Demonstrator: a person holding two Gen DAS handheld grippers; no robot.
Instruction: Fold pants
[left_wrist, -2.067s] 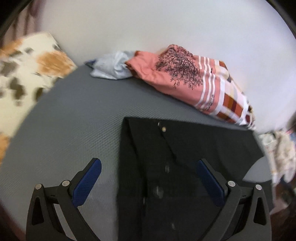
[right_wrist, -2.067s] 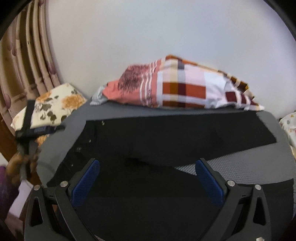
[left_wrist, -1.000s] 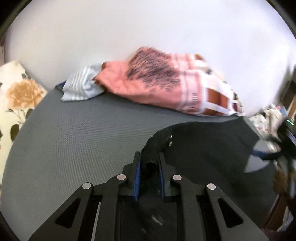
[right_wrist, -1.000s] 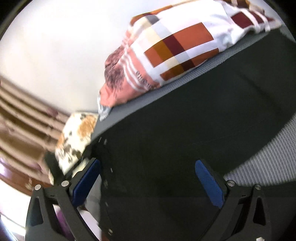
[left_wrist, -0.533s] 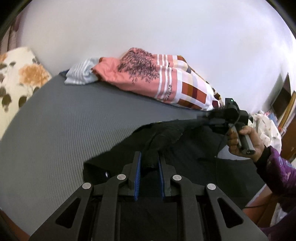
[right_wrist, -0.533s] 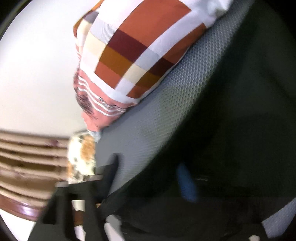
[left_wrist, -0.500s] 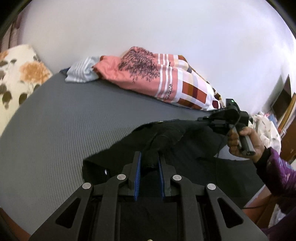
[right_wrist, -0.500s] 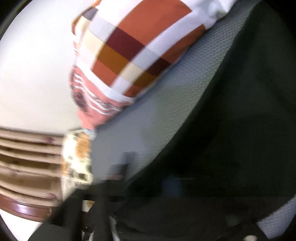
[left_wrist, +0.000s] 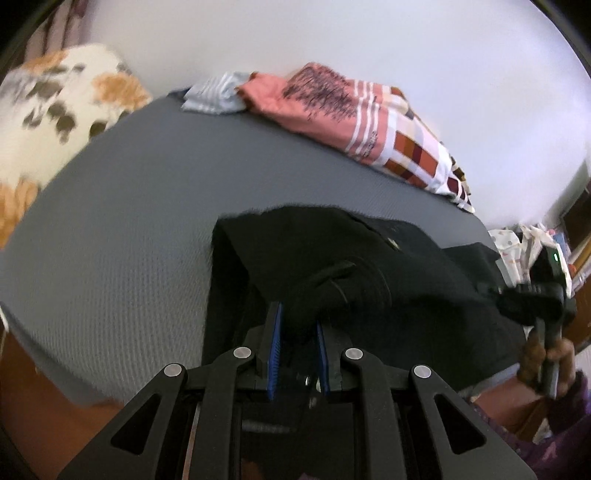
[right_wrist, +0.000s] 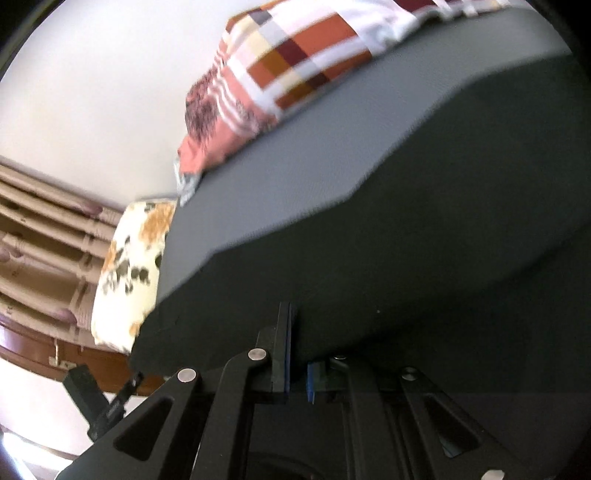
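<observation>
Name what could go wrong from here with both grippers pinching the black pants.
The left gripper clamps a thick bunched wad of the black pants, so the fold may land creased. The right gripper, whose jaws just closed, pinches only the fabric's edge, which might slip out. The pink patterned cloth lies close behind; a long swing could snag it.

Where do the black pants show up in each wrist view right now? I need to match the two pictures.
Left wrist: black pants fill centre and lower right, bunched between the left gripper pads.
Right wrist: they cover the lower right half, an edge clamped in the right gripper.
Shared landmark: the checked pink and orange pillow against the wall, upper centre-right in the left view, top centre in the right view.
</observation>
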